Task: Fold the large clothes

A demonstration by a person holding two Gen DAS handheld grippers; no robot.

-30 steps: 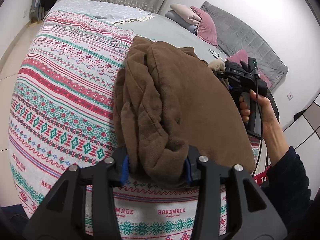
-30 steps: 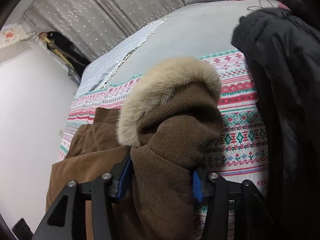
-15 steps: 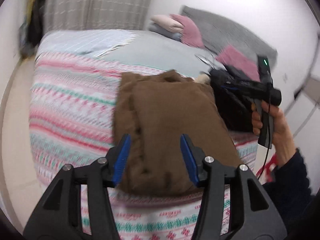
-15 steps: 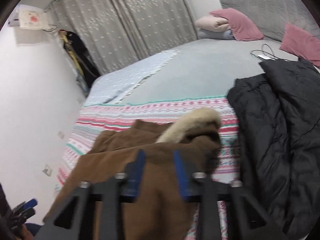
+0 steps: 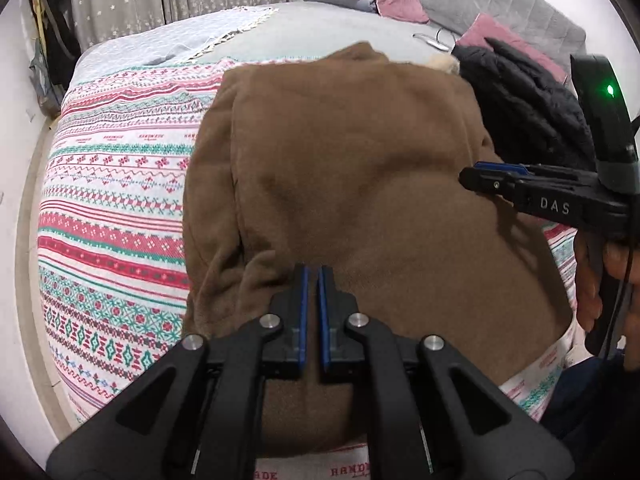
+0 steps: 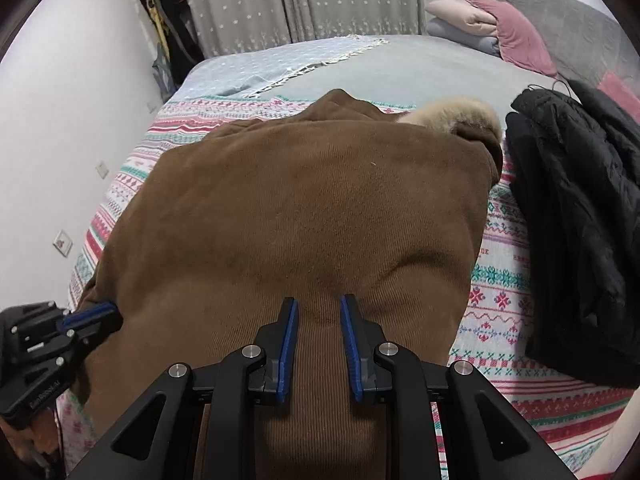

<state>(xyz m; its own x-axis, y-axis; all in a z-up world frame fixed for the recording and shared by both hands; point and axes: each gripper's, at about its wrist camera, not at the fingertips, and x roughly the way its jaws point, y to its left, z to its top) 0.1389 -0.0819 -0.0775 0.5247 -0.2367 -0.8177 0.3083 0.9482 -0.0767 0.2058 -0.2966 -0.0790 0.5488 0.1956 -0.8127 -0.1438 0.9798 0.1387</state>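
A brown corduroy coat (image 5: 360, 184) with a pale fur-trimmed hood (image 6: 456, 114) lies folded on the patterned blanket (image 5: 112, 208); it fills the middle of the right wrist view (image 6: 304, 216) too. My left gripper (image 5: 311, 276) hovers over the coat's near left part with its jaws nearly closed and nothing between them. My right gripper (image 6: 318, 308) hovers over the coat's near edge with its jaws narrowly apart and empty; it also shows in the left wrist view (image 5: 492, 178) at the coat's right side.
A black puffer jacket (image 6: 576, 208) lies to the right of the coat. Pink and beige pillows (image 6: 492, 24) and a grey headboard (image 6: 568, 16) are at the far end. A grey sheet (image 6: 384, 68) covers the far bed. Curtains (image 6: 296, 0) hang behind.
Both grippers let go of the coat, drew back toward me and rose above it. The coat now lies flat and folded. Both sets of jaws have closed in.
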